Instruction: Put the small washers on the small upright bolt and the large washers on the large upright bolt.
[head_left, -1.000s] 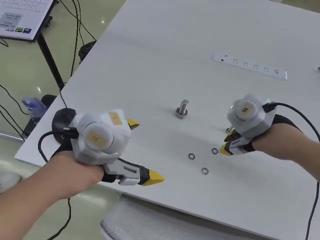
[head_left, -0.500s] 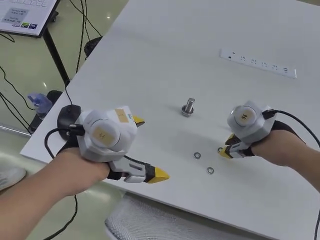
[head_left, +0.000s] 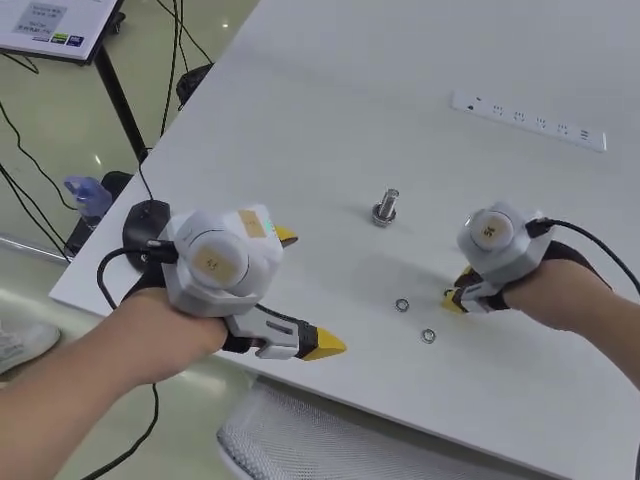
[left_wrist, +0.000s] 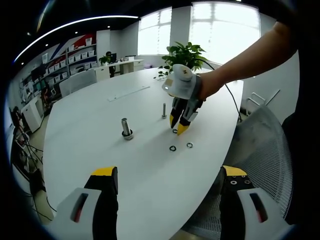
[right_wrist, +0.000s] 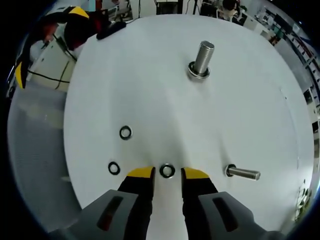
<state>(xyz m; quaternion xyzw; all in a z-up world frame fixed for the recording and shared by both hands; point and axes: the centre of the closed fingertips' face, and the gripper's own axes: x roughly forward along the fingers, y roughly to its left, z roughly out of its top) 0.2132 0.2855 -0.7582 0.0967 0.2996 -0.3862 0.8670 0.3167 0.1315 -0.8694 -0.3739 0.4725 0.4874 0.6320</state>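
The large upright bolt (head_left: 386, 207) (right_wrist: 201, 60) (left_wrist: 126, 128) stands mid-table with a ring at its base. Right of my right gripper (right_wrist: 167, 175) stands the small bolt (right_wrist: 242, 173) (left_wrist: 163, 110). That gripper (head_left: 455, 298) (left_wrist: 180, 122) is tipped down at the table, its jaws narrowly apart around one small washer (right_wrist: 167, 171) without touching it. Two more washers (right_wrist: 125, 132) (right_wrist: 114, 168) lie to its left, also seen on the table (head_left: 402, 305) (head_left: 428, 336). My left gripper (head_left: 305, 290) (left_wrist: 168, 175) hovers wide open near the table's front edge, holding nothing.
A white power strip (head_left: 530, 122) lies at the far right of the white table (head_left: 330, 110). The table's front edge runs just behind the left gripper, with a mesh chair (head_left: 300, 450) below it. A laptop (head_left: 50, 20) and cables sit off to the left.
The head camera has shifted. My right gripper has closed in on the washer nearest it, which now sits between its tips. The left gripper holds its place, still open.
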